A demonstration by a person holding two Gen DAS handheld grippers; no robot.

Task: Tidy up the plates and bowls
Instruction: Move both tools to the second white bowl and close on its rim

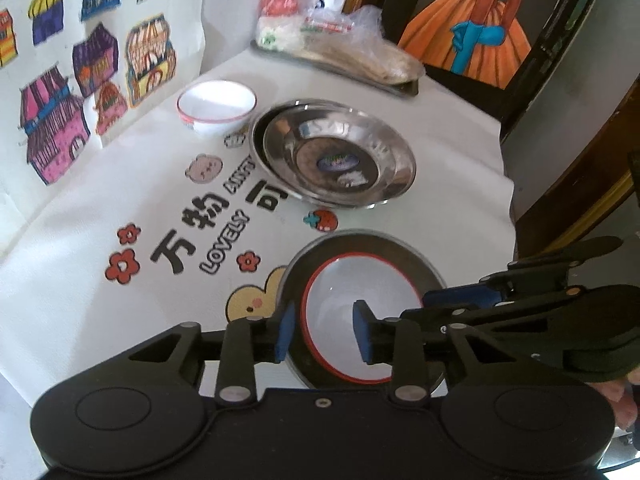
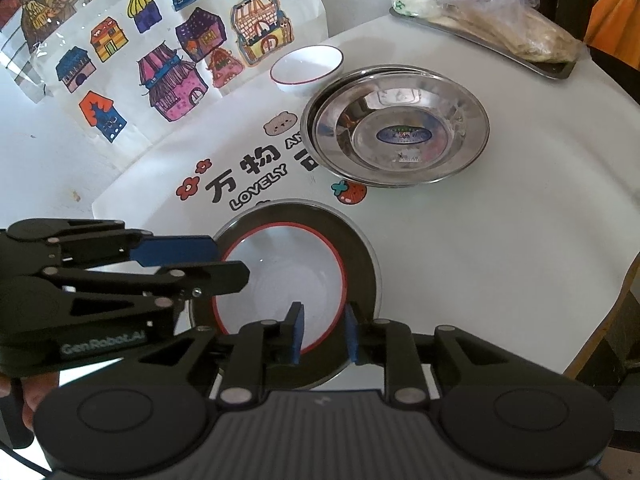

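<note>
A white bowl with a red rim [image 1: 352, 320] is seen nearest of all, sitting inside a dark metal plate [image 1: 298, 276] on the white table [image 2: 500, 260]. The near edge of this bowl is straddled by both grippers. The left gripper [image 1: 324, 332] is held over the bowl's left edge with its jaws spread apart, and the blue pads [image 1: 285, 334] are not pressed on the rim. The right gripper [image 2: 323, 334] is held over the bowl's right edge with its jaws spread a little, the rim lying between them but not pinched. Just past the bowl, a strawberry picture [image 2: 351, 192] is printed on the table. Farther back from the bowl, shiny steel dishes [image 2: 400, 132] are stacked. Beyond them and to the left, a small white bowl [image 2: 306, 68] is set near the wall of house drawings [image 2: 176, 76]. Farthest from the bowl, a tray with bagged food [image 2: 492, 20] is seen.
</note>
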